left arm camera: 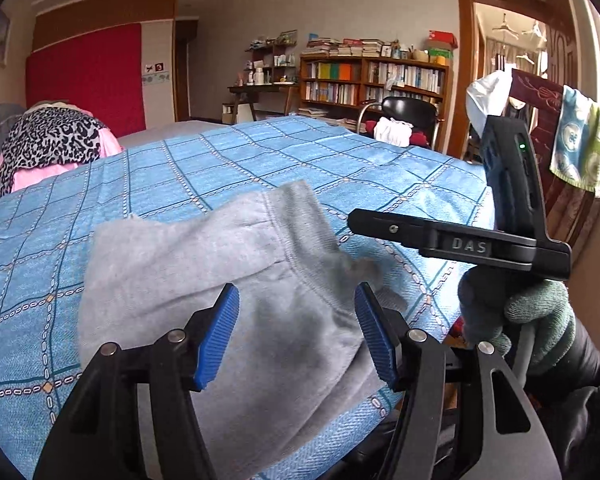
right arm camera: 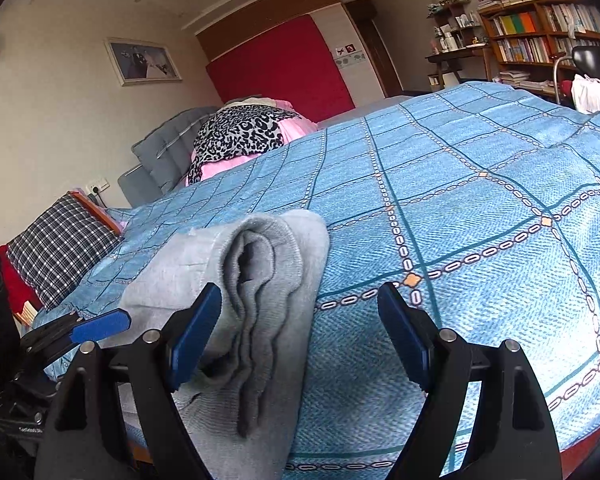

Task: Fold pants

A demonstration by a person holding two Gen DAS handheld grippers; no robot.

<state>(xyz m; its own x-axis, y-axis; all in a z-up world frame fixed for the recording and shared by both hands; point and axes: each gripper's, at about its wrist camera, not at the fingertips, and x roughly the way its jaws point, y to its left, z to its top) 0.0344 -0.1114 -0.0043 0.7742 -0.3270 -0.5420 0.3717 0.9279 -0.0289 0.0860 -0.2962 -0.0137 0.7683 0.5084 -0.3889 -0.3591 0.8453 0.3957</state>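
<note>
We have the grey sweatpants (left arm camera: 228, 280) lying in a folded bundle on the blue checked bedspread (left arm camera: 260, 160), close to the near edge of the bed. Our left tongs (left arm camera: 296, 332) stand part-way open right over the cloth, with nothing pinched between the blue pads (left arm camera: 216, 336); the waistband end reaches away from them and to the right. Our right tongs (right arm camera: 300, 332) stand wide and empty. From their view the bundle (right arm camera: 260, 280) sits to the left, its stacked folds running lengthwise from near to far, with only the left pad (right arm camera: 196, 332) overlapping the fabric. So the left hand is the nearer one, and the pants' long axis runs roughly along the direction both tongs point. We judge the next fold would call for gripping one end and carrying it along that axis.
</note>
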